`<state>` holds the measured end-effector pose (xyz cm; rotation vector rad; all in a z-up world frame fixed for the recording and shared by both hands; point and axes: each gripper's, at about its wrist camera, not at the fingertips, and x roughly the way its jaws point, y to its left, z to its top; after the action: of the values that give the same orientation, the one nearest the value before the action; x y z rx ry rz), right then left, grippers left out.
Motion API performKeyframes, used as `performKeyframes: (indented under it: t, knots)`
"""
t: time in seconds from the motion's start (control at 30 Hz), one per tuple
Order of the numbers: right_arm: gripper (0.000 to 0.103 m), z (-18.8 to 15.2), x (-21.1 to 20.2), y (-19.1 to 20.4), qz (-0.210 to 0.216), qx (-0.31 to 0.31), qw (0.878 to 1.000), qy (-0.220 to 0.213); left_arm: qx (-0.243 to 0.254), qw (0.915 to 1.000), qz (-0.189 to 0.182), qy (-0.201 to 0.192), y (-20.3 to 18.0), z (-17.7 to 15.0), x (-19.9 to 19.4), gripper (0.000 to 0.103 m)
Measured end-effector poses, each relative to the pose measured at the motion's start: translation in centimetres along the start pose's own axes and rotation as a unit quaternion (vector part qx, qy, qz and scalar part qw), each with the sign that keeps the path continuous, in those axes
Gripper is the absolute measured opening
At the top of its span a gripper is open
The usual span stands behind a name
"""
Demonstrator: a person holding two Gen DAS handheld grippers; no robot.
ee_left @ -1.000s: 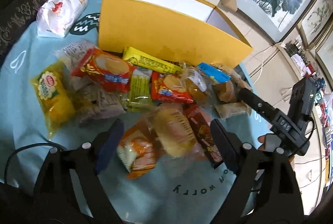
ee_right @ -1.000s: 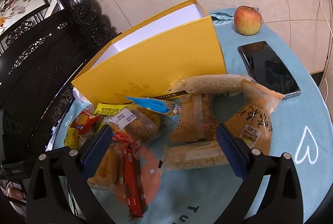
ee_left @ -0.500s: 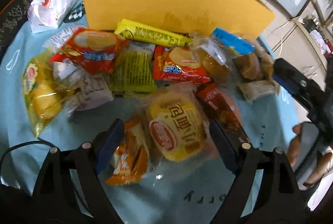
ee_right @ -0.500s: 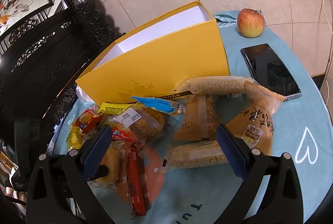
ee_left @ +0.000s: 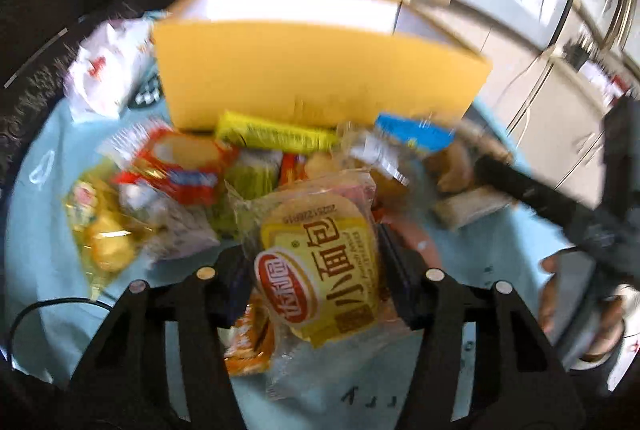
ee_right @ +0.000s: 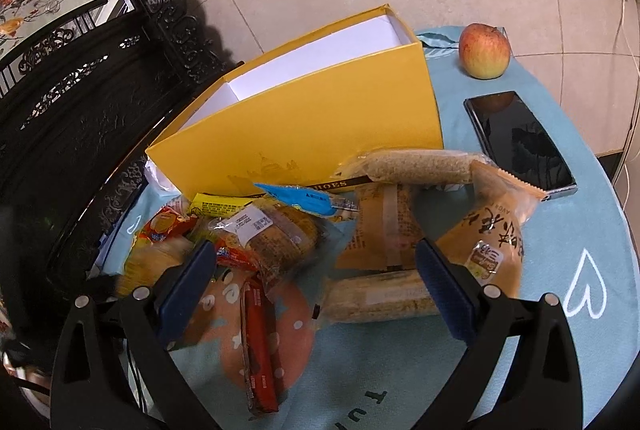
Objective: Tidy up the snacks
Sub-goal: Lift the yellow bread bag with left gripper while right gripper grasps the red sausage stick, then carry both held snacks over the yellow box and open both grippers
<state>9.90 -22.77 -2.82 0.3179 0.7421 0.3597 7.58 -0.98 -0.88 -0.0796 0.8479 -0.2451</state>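
Note:
My left gripper [ee_left: 318,284] is shut on a yellow bread packet [ee_left: 320,270] with a red oval logo and holds it above the snack pile. Behind the pile stands an open yellow box [ee_left: 316,78] with a white inside; it also shows in the right wrist view [ee_right: 304,122]. My right gripper [ee_right: 316,278] is open and empty over the pile's right part, above a long sesame bar [ee_right: 376,300] and a tan packet [ee_right: 384,226]. A red bar [ee_right: 258,342] lies in front of its left finger.
A round table with a light blue cloth [ee_right: 560,350] holds an apple [ee_right: 484,50] and a black phone [ee_right: 520,140] at the right. A white bag [ee_left: 106,70] lies left of the box. A dark carved chair [ee_right: 80,98] stands behind the table.
My left gripper has shut on the yellow bread packet and lifted it off the pile. The right gripper has stayed open and nearly still.

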Motion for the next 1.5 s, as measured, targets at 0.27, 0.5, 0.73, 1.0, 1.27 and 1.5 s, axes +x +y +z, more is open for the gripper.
performKeyframes:
  t: [0.27, 0.5, 0.73, 1.0, 1.27, 1.5]
  knots:
    - [0.1, -0.5, 0.6, 0.6, -0.028, -0.018, 0.999, 0.017, -0.04, 0.9989, -0.024, -0.002, 2.3, 0.2, -0.9, 0.057]
    - [0.098, -2.9, 1.5, 5.1, -0.009, -0.14, 0.986, 0.086, -0.05, 0.9984, -0.027, 0.008, 4.2, -0.3, -0.5, 0.057]
    - [0.05, -6.0, 4.7, 8.0, -0.053, -0.228, 0.96, 0.153, -0.057, 0.9977, -0.033, 0.017, 5.2, -0.8, 0.4, 0.058]
    - [0.013, -6.7, 4.6, 10.6, -0.074, -0.292, 0.94, 0.162, -0.048, 0.9979, -0.032, 0.028, 4.4, -1.0, 1.1, 0.058]
    - [0.013, -3.8, 1.4, 7.8, -0.02, -0.198, 0.968, 0.156, -0.035, 0.9988, -0.028, 0.021, 4.0, -0.5, 0.3, 0.058]
    - [0.013, -1.0, -1.9, 6.9, -0.009, -0.182, 0.977, 0.108, -0.013, 0.9996, -0.026, 0.006, 2.7, 1.6, -0.9, 0.058]
